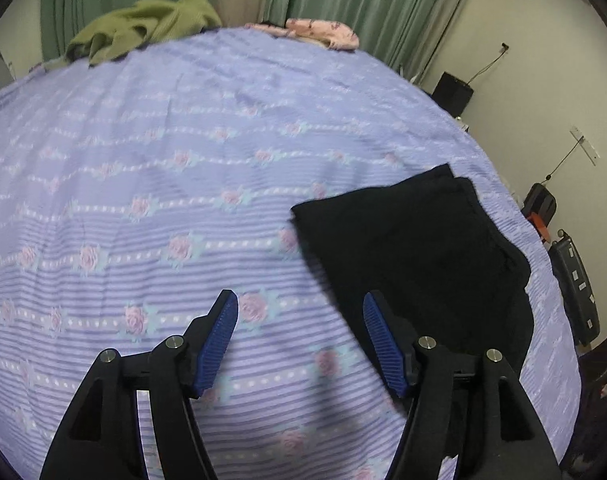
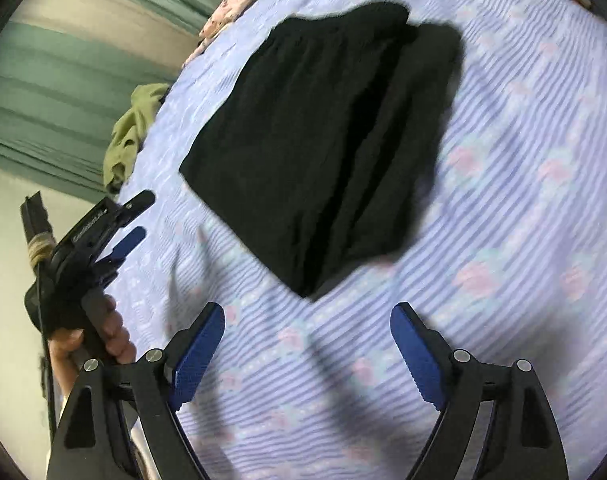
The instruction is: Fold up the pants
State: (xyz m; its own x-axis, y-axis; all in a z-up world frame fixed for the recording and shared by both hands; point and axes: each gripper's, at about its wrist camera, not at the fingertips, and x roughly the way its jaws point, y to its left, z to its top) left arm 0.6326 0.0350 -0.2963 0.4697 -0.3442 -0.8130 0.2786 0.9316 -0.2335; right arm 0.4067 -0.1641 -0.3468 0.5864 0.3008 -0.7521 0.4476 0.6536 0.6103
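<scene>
We see the black pants (image 2: 323, 140) lying folded into a compact stack on the bed (image 2: 523, 200), just ahead of our right gripper (image 2: 307, 356) and ahead-right of our left gripper (image 1: 299, 344). Both grippers stand with jaws apart, holding nothing and clear of the cloth. We judge the folding essentially done; at most a slight offset between layers remains to tidy.

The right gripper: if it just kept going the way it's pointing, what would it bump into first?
Probably the bedspread. The right gripper, open and empty, points down at bare striped cloth just short of the folded pants. Depth is hard to judge, so the pants' near corner is possible.
</scene>
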